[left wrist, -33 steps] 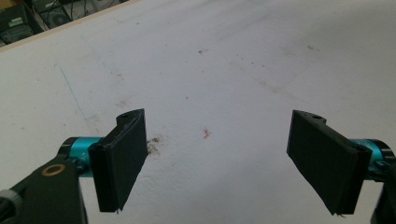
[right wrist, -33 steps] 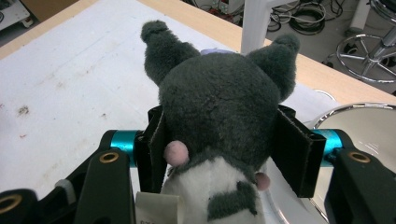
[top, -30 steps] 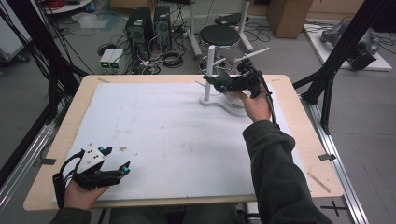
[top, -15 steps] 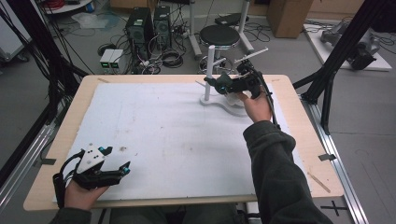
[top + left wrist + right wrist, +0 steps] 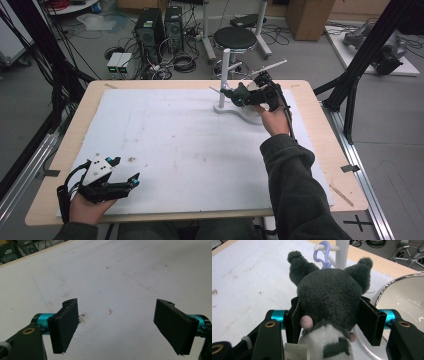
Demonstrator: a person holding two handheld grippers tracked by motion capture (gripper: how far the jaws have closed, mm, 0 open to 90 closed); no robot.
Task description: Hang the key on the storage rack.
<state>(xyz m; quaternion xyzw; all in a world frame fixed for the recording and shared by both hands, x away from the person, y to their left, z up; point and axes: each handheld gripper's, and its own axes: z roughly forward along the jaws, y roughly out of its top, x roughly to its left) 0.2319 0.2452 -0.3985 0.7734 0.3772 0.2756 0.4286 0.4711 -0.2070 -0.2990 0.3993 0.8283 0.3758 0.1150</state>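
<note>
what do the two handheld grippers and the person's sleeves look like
Both grippers are black. The left gripper carries a grey three-cornered plate on top and a black cable looping by the hand. Its flat black rectangular jaws sit on teal metal sleeves, with brass-ringed screws. The right gripper trails a black cable over a dark sleeve.

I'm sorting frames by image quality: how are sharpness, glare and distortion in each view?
High view: even light, soft detail, table edges slightly bowed. Left gripper view: fingers and stained white mat fairly sharp, no glare. Right gripper view: plush toy crisp, purple clip slightly soft, bright reflections on the shiny base.
</note>
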